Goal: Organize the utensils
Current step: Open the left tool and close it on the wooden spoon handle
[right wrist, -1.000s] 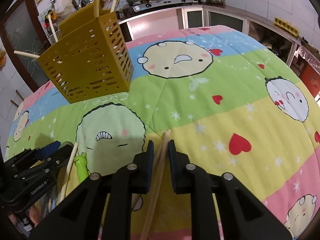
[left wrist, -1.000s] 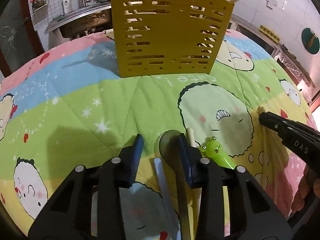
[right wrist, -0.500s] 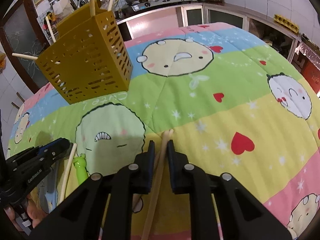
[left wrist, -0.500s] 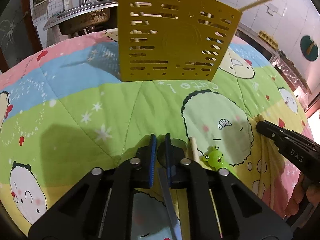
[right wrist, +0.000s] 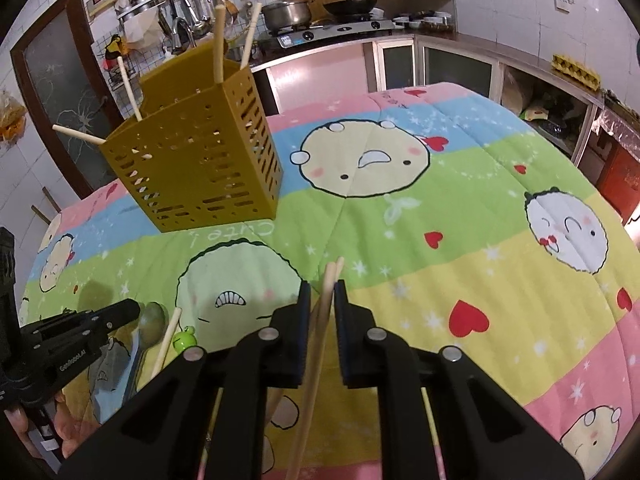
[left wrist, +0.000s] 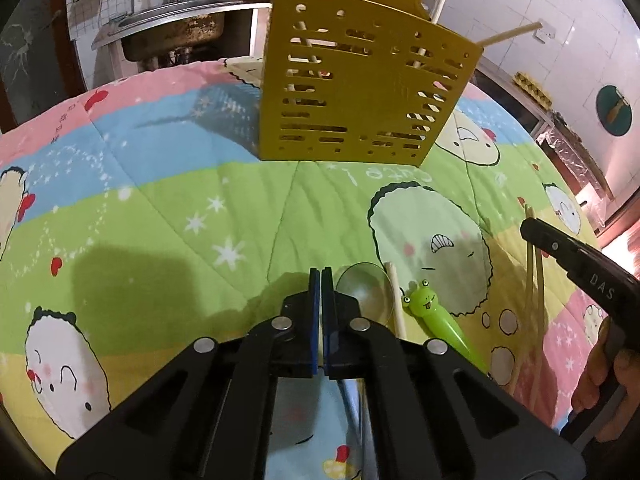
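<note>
- Done so far, judging by the layout: the yellow slotted holder (right wrist: 192, 160) stands upright at the far side of the quilt-covered bench (right wrist: 460, 208), and several pale chopsticks poke out of its top and one side.
- Left to do: a metal spoon (left wrist: 366, 292), one loose chopstick (left wrist: 396, 300) and a green frog-headed utensil (left wrist: 434, 316) lie on the quilt, well short of the holder. My estimate is roughly mid-task.
- Right gripper (right wrist: 322, 292): jaws nearly together, clamped on a pair of chopsticks (right wrist: 330, 280). The tips stick out just past the jaws, towards the holder. The shafts run back under the gripper body.
- That pair seems lifted slightly at the tip end, though contact with the quilt further back cannot be told.
- Left gripper (left wrist: 321, 280): jaws fully together, blue pads touching, with nothing visible between them. The spoon bowl lies just to its right, beside the jaws and not inside them. It looks like a missed grasp.
- The holder sits straight ahead of the left gripper, and ahead and to the left of the right one, well apart from both.
</note>
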